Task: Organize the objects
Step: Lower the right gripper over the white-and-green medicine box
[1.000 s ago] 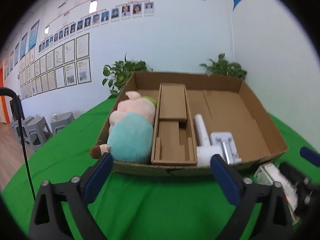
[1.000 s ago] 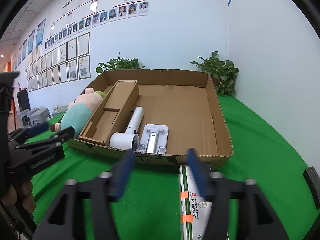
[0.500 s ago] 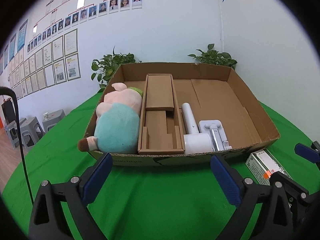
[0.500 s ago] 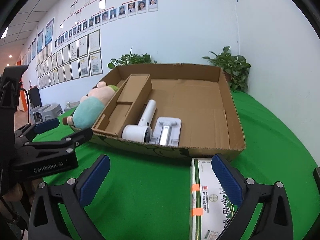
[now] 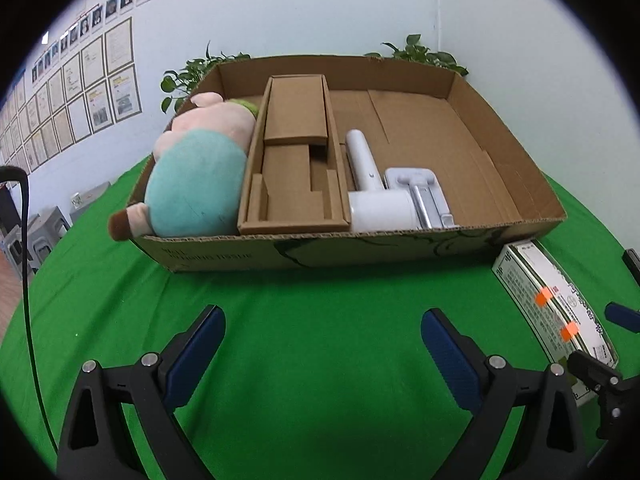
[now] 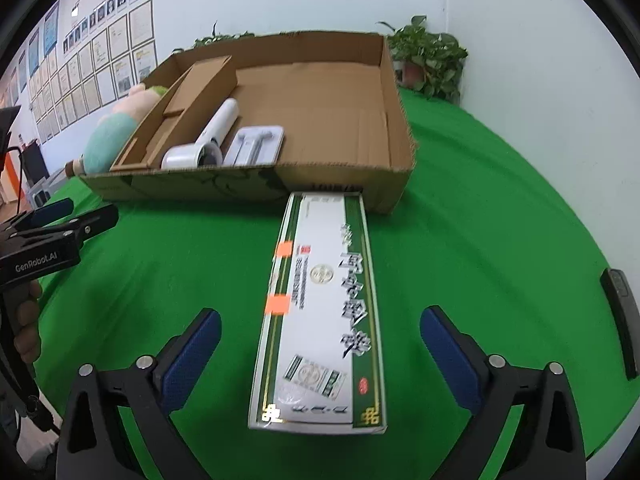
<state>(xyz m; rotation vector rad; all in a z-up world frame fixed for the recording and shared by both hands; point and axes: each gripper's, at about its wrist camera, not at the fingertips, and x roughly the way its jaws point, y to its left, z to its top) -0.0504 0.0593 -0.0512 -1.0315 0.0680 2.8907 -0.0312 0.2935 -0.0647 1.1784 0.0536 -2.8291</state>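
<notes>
A long white-and-green box (image 6: 326, 312) with orange stickers lies on the green table, one end against the cardboard tray (image 6: 394, 96). My right gripper (image 6: 320, 342) is open, its fingers on either side of the box's near half, not touching it. My left gripper (image 5: 322, 344) is open and empty over bare green cloth in front of the tray (image 5: 520, 176). The tray holds a plush toy (image 5: 196, 180), a cardboard insert (image 5: 294, 168), a white handheld device (image 5: 372, 192) and a white stand (image 5: 420, 192). The box also shows at the right of the left wrist view (image 5: 548, 300).
A dark remote-like object (image 6: 620, 320) lies at the table's right edge. Potted plants (image 6: 428, 60) stand behind the tray by the white wall. The left gripper and the hand holding it show at the left of the right wrist view (image 6: 48, 236).
Both grippers have pulled back and tilted down toward the table. The right gripper has opened wide and now straddles the white-and-green box.
</notes>
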